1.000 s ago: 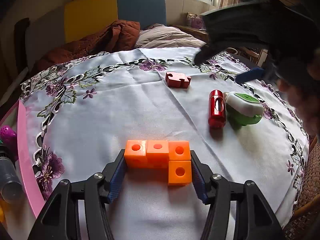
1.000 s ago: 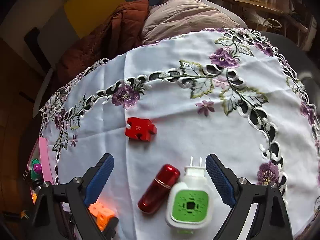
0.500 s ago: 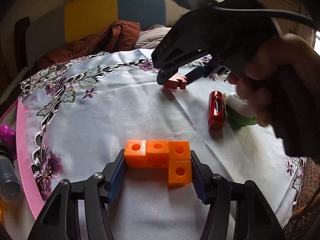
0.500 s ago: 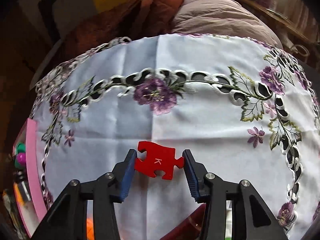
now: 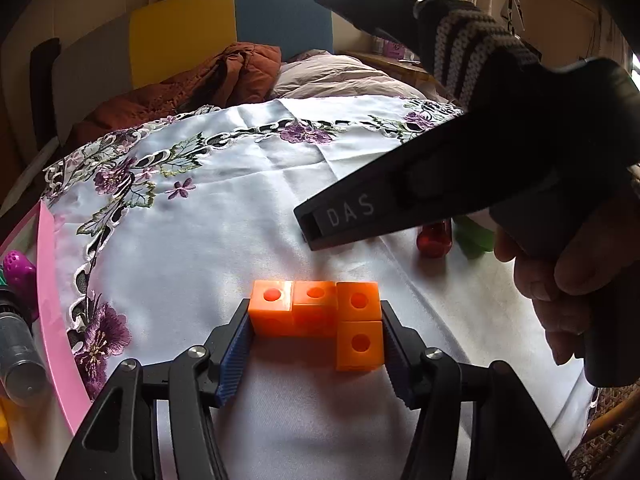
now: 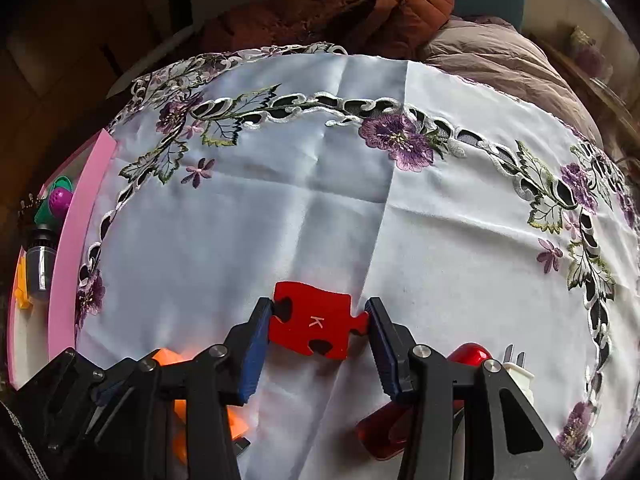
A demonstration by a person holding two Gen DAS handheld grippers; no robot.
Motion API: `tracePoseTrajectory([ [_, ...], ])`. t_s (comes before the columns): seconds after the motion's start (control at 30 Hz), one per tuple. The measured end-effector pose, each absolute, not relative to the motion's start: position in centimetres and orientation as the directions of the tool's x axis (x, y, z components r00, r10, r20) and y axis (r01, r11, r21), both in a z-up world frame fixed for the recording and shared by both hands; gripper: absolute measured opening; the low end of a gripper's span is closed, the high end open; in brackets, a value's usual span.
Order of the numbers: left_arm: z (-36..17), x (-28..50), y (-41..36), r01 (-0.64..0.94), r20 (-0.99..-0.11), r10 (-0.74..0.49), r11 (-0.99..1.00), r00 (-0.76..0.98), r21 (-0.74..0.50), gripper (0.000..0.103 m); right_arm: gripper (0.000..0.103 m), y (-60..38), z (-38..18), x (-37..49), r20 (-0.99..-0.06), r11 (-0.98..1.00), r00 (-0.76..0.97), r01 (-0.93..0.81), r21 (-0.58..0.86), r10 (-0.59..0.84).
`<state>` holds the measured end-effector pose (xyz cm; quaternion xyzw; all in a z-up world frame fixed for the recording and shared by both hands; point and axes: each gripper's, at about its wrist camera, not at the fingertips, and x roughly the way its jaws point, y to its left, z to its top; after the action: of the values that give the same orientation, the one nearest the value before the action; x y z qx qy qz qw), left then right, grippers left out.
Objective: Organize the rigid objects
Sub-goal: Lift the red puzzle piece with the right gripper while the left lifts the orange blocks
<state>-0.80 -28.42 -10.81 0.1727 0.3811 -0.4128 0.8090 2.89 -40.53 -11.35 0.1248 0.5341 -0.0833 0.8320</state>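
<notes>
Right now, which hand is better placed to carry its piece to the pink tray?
Probably left: its hand-held gripper grips the orange block piece nearer the pink tray.

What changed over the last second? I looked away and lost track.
The right gripper swung from the white-and-green plug and red cylinder to the red puzzle piece, and its jaws closed on it. The left gripper kept clamping the orange block cluster.

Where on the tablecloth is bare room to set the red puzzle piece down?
Free: the wide white middle of the tablecloth, between the embroidered flower border and the red puzzle piece. Crowded: the near side, with orange blocks, red cylinder and white plug.
</notes>
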Motion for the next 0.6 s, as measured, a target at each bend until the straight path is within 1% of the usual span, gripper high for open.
tracePoseTrajectory([
  [0.3,-10.7,-0.8,-28.2,0.795,-0.762,-0.53,0.606,0.373,-0.031,0.06,0.048,-40.2,-11.2,3.1,-0.906,0.966,0.421,0.243,0.084,-0.027],
  [0.4,-10.3,-0.7,-27.9,0.778,-0.771,-0.518,0.626,0.37,-0.047,0.06,0.048,-40.1,-11.2,3.2,-0.901,0.971,0.432,0.227,0.073,-0.033],
  [0.47,-9.6,-0.9,-27.5,0.78,-0.751,-0.545,0.622,0.373,-0.063,0.06,0.048,-40.1,-11.3,3.2,-0.899,0.973,0.437,0.221,0.071,-0.034],
  [0.6,-7.2,-2.2,-26.5,0.787,-0.707,-0.565,0.617,0.424,-0.021,0.06,0.048,-40.1,-11.3,3.3,-0.894,0.975,0.447,0.213,0.067,-0.036],
])
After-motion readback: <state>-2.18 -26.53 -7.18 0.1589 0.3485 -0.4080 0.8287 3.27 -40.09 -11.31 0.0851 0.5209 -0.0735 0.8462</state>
